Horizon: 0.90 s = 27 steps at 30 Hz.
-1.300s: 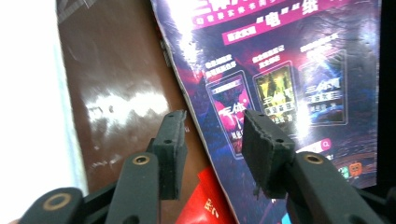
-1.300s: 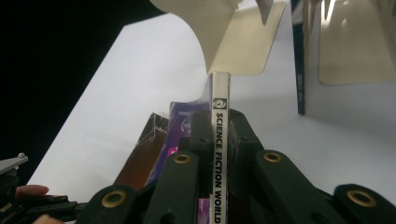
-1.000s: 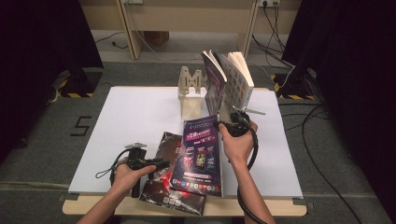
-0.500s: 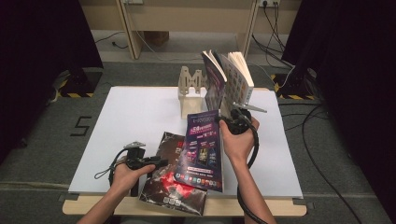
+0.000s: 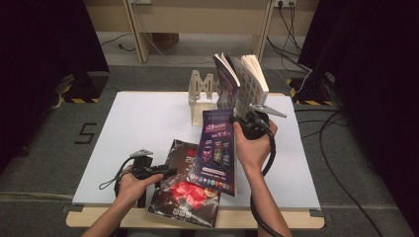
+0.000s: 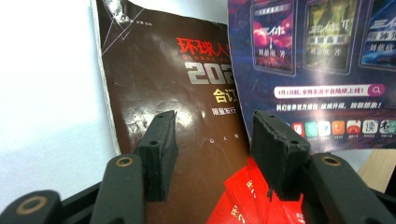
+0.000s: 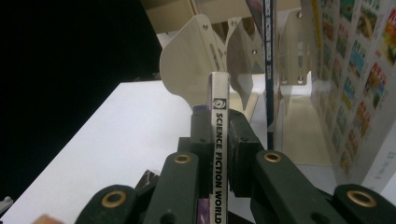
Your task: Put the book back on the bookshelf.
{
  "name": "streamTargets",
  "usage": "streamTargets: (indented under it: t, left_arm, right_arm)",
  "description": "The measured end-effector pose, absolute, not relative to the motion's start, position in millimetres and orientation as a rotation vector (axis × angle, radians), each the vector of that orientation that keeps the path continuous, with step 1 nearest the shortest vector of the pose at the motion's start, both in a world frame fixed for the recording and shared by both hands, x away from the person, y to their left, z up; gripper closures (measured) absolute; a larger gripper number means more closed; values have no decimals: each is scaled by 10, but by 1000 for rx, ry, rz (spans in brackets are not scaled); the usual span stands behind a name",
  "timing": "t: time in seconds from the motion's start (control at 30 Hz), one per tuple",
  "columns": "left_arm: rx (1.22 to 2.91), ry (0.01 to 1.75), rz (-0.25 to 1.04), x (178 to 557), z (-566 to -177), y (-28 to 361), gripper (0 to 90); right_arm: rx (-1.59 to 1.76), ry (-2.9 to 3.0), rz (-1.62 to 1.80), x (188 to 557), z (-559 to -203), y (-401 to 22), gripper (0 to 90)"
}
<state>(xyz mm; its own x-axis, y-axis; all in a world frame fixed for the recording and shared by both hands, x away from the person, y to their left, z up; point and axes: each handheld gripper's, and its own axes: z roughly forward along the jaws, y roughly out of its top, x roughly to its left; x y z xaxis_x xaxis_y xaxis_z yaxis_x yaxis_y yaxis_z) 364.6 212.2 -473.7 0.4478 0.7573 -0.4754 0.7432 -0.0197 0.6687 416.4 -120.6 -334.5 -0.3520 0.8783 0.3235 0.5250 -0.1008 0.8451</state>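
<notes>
Dark curtains close off both sides of the room, cables trail over the grey carpet, and a white surface [image 5: 148,123] carries a pale wooden book rack [image 5: 200,91] at its far edge — my landmark for everything else.

My right tool [image 7: 219,140] is clamped on the spine of a purple magazine [image 5: 217,148], lettered "SCIENCE FICTION WORLD", and holds it upright just in front of the rack, towards me. Two books already lean in the rack [image 5: 244,84], tilted to the right. My left tool [image 6: 212,149] sits with its jaws parted and nothing between them, over a dark brown-and-red magazine [image 5: 185,190] that lies flat on the surface, well in front of the rack at the near edge.

I judge the risks to be these: the grip is on the spine alone, so the thin magazine could sag or swing as I carry it. If its corner catches a rack divider or nudges the leaning books, they could topple — and the magazine might slip out of my grip.
</notes>
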Motion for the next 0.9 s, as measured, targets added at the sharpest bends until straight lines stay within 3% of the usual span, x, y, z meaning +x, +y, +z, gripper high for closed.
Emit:
streamTargets:
  t: [0.9]
  left_arm:
    - [1744, 1299, 49, 3642, -4729, 2159, 493]
  right_arm:
    - [1418, 1685, 1447, 4176, -3013, -1079, 833]
